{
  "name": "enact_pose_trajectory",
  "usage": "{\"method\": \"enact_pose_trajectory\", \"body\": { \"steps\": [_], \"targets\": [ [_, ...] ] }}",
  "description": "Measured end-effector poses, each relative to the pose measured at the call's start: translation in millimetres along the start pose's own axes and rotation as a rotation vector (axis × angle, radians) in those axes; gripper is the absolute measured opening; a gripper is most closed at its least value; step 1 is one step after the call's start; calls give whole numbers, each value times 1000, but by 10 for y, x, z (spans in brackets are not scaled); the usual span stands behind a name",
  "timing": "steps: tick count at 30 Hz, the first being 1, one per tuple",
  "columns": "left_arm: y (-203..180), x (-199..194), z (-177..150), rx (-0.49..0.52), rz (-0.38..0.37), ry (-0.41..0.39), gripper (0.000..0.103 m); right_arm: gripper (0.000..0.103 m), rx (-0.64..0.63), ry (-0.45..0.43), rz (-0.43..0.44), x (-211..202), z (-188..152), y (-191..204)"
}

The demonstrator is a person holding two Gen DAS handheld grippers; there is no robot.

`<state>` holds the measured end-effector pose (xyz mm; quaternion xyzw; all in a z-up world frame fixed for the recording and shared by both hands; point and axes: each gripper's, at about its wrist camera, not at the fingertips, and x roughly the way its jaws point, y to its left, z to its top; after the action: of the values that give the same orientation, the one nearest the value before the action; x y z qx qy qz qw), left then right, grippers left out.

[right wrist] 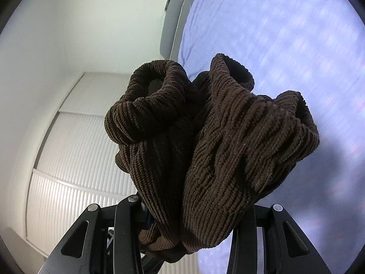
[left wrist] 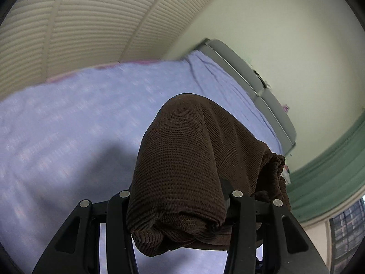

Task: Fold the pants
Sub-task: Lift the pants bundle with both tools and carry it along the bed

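Note:
The dark brown ribbed knit pants [left wrist: 182, 164] are held up above the lavender bed sheet [left wrist: 68, 118]. My left gripper [left wrist: 180, 196] is shut on a smooth fold of the pants, which drapes over and hides its fingertips. In the right wrist view, my right gripper [right wrist: 189, 205] is shut on a bunched end of the pants [right wrist: 216, 137], whose rolled hems open toward the camera. The cloth hides the fingertips there too. The sheet [right wrist: 285, 34] lies beyond, blurred.
A grey padded headboard [left wrist: 255, 75] runs along the bed's far edge against a pale wall. White louvered closet doors [left wrist: 79, 22] stand behind the bed, also in the right wrist view [right wrist: 79, 159]. A green curtain [left wrist: 330, 171] hangs at the right.

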<state>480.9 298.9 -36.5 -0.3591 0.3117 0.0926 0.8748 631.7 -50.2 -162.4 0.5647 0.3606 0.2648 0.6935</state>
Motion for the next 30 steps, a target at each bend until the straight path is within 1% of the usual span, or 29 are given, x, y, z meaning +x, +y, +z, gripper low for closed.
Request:
{"method": "enact_pose_trajectory", "body": {
  "steps": [1,2,3,6,7,8,10,11,12,13,14,16,17,18,20,21,22,23,25,26,30],
  "targets": [
    [188,3,133,0,9,-8,44,41,11,13,6,248,-112,11],
    [362,10,248,-3,17,-13,44,41,19,20,7,511,-15,-16],
    [523,23,355,-4,24,-15,44,41,28,28,8,747,-54,-22],
    [1030,86,677,-3,49,-17,44,41,50,48,3,1257,-321,-55],
    [1134,99,734,6,59,-18,44,41,59,54,3,1408,-396,-66],
    [1252,123,806,11,68,-19,44,41,66,64,-3,1650,-372,-74],
    [1531,201,941,14,79,-13,44,41,73,82,-13,1982,-479,-144],
    [1650,247,991,14,83,-8,44,41,77,87,-18,2158,-457,-98],
    [1803,311,1048,11,88,-1,45,41,78,91,-23,2261,-479,-128],
    [1902,357,1075,10,91,3,45,41,83,96,-30,2416,-511,-192],
    [1999,402,1102,10,95,6,45,41,86,99,-36,2510,-611,-183],
    [2222,502,1141,-1,103,9,44,41,96,108,-50,2737,-635,-330],
    [2311,543,1144,-10,105,11,44,41,99,111,-56,2897,-745,-359],
    [2387,576,1139,-20,108,11,44,41,101,113,-61,3098,-652,-355],
    [2570,647,1134,-31,108,13,45,41,93,124,-73,3327,-736,-430],
    [2686,691,1117,-38,108,15,45,41,89,129,-79,3411,-747,-474],
    [2751,707,1095,-42,106,19,45,41,86,133,-87,3581,-709,-470],
    [2819,734,1076,-45,105,23,45,41,81,135,-95,3624,-788,-477],
    [2956,789,1025,-43,97,31,45,41,83,133,-104,3699,-812,-587],
    [3004,810,995,-39,94,34,45,41,84,129,-107,3717,-867,-566],
    [3142,843,880,-41,73,37,48,41,64,119,-117,3831,-887,-619]
  ]
}}
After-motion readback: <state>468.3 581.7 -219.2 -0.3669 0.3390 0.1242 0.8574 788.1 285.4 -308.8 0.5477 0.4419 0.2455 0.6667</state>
